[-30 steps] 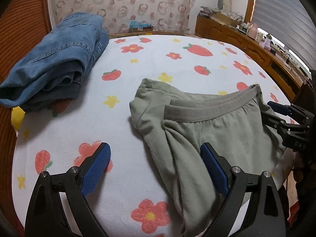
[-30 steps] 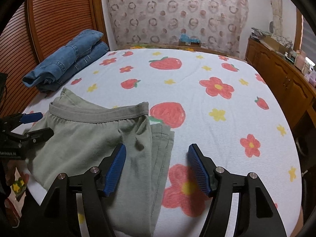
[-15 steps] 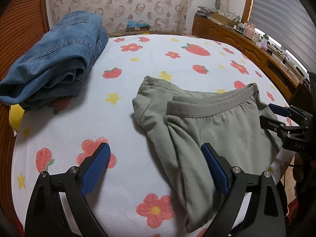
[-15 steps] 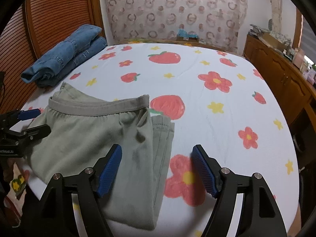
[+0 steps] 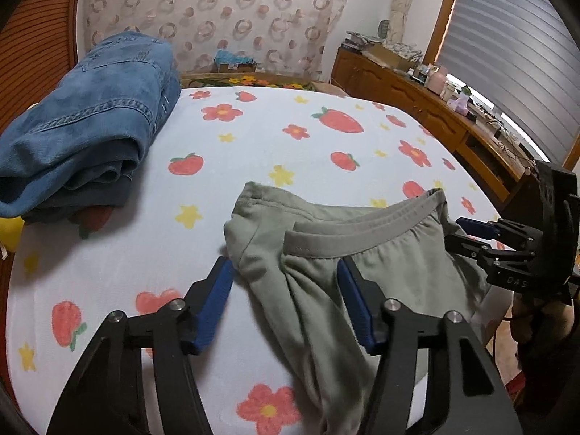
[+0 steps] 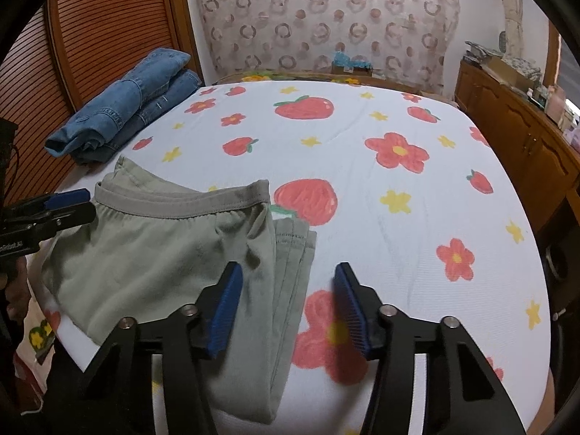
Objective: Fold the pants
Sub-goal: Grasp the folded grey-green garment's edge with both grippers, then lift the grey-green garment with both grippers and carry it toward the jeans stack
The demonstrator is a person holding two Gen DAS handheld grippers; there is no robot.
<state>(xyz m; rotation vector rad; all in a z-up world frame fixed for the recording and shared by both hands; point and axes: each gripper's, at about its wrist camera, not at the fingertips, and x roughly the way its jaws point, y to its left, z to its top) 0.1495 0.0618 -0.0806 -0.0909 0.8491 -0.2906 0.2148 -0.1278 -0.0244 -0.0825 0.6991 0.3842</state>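
The olive-green pants [image 5: 348, 272] lay folded at the near edge of the strawberry-print bedsheet [image 5: 253, 145], waistband up. The left gripper [image 5: 284, 286] straddled their left fold and the right gripper [image 6: 288, 290] their right edge; both jaws had just been closing but stood apart, not pinching cloth. Folded jeans [image 6: 123, 105] lay well apart.

We see folded blue jeans [image 5: 90, 119] at far left on a white bedsheet [image 6: 362, 199] printed with strawberries and flowers. Patterned curtain [image 6: 326, 18] along the far wall, a teal item [image 5: 232, 58] at its base. Slatted wooden door [image 6: 108, 29] at left, cluttered wooden cabinet [image 5: 417, 98] at right.
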